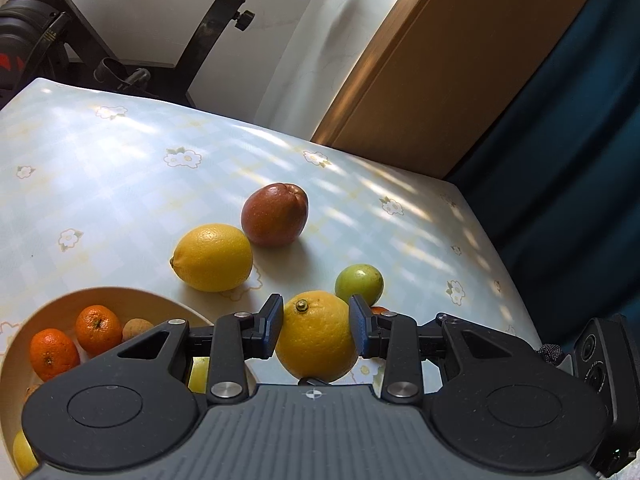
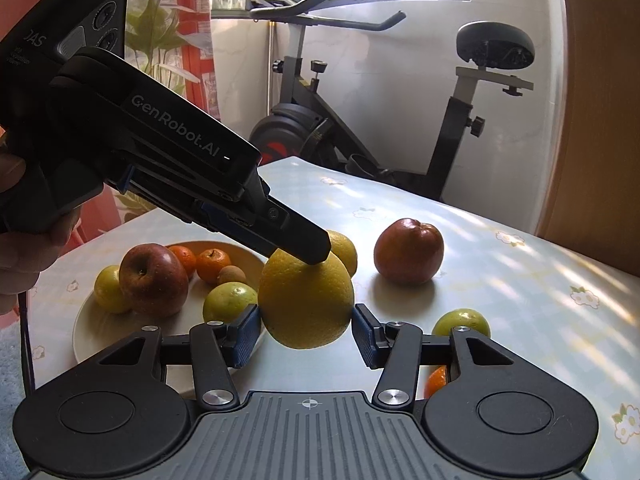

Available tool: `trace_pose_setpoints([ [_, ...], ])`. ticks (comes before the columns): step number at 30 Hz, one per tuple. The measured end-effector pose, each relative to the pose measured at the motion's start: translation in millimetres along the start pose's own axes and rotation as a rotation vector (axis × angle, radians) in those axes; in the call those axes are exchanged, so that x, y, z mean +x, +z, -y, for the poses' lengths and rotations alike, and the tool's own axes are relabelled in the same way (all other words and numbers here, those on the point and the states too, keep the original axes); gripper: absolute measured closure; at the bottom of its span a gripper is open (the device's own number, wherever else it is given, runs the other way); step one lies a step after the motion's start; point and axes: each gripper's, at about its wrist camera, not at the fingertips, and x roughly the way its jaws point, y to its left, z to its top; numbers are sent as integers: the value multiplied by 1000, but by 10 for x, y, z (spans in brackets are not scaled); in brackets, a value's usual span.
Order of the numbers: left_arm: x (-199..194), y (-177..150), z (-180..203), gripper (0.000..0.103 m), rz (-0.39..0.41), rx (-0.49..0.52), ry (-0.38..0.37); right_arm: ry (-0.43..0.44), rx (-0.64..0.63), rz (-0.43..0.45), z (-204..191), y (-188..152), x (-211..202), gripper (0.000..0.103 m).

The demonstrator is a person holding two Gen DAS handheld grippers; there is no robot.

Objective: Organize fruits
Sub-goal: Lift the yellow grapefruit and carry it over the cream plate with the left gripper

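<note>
The orange (image 1: pixel 316 336) sits clamped between the left gripper (image 1: pixel 316 326) pads, seemingly lifted just off the surface (image 1: pixel 120 168) beside the bowl (image 1: pixel 60 304) of tangerines. The right gripper (image 2: pixel 306 330) hangs spread wide near it, gripping nothing. Beyond lie a lemon (image 1: pixel 212 257), red apple (image 1: pixel 275 214) and green fruit (image 1: pixel 359 284).
</note>
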Motion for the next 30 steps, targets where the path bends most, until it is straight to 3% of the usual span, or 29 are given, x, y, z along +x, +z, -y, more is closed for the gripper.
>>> trace_pose_setpoints([
  [16, -693, -421, -266, 65, 11, -70, 32, 109, -95, -72, -641, 31, -150, 57],
  [30, -945, -716, -607, 65, -26, -151, 107, 239, -139, -190, -1038, 28, 172, 57],
])
